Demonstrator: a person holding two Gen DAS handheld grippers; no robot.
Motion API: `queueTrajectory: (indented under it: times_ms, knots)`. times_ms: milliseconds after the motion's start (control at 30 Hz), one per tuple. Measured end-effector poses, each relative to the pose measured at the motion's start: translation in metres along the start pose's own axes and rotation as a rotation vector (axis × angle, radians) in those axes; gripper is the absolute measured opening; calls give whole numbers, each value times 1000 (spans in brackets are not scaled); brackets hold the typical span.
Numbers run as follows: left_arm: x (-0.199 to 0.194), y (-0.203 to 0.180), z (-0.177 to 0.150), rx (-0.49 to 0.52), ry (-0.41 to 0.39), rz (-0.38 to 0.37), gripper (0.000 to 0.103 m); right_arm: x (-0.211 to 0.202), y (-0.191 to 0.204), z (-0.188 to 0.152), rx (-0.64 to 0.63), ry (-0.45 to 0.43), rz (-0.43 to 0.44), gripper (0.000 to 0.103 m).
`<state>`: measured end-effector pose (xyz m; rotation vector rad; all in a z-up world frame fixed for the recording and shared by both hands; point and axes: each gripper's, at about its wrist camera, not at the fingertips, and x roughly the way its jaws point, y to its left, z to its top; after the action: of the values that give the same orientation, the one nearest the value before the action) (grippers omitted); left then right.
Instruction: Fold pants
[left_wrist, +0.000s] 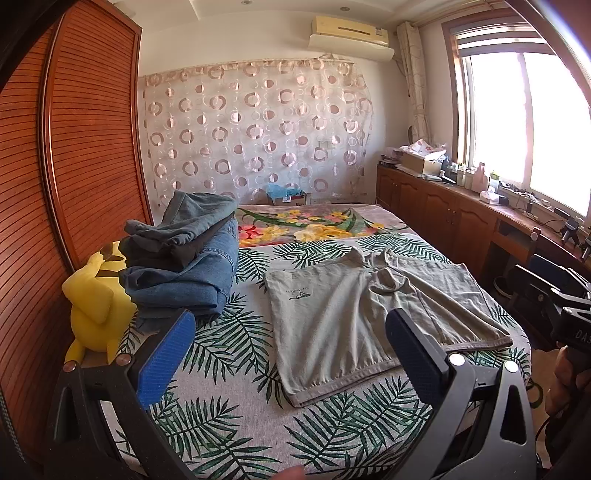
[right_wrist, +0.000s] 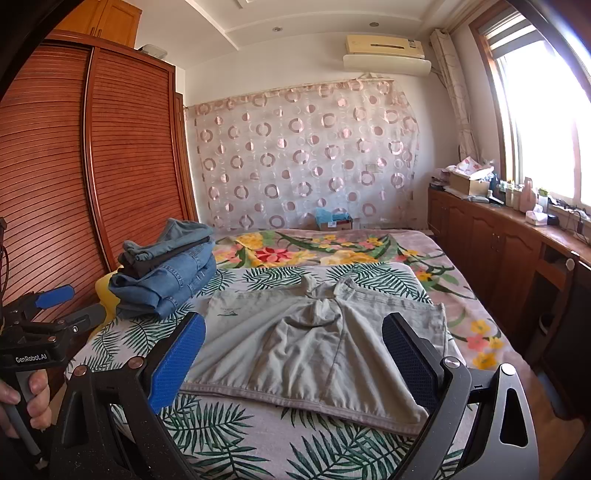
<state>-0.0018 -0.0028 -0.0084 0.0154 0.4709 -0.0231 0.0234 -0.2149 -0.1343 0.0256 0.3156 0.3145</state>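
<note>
Grey-beige short pants (left_wrist: 354, 314) lie spread flat on the leaf-print bed cover (left_wrist: 229, 435), waistband toward me; they also show in the right wrist view (right_wrist: 306, 343). My left gripper (left_wrist: 291, 354) is open and empty, held above the near edge of the bed before the pants' left part. My right gripper (right_wrist: 295, 354) is open and empty, held just above the waistband. The left gripper's body shows at the left of the right wrist view (right_wrist: 48, 314).
A stack of folded jeans (left_wrist: 184, 258) sits on the bed's left side beside a yellow plush toy (left_wrist: 96, 306). A wooden slatted wardrobe (left_wrist: 74, 147) stands left. A wooden cabinet (right_wrist: 498, 243) with clutter runs under the window at right. A floral blanket (right_wrist: 332, 251) lies beyond the pants.
</note>
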Motion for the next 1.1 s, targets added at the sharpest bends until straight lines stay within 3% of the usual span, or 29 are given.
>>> queueTrajectory:
  times_ms: [367, 1100]
  knots:
    - [5, -1, -1, 3, 27, -24, 103, 2, -4, -3, 2, 11, -5, 97]
    - [86, -24, -26, 96, 173, -120, 103, 37, -39, -12, -6, 116, -74, 95]
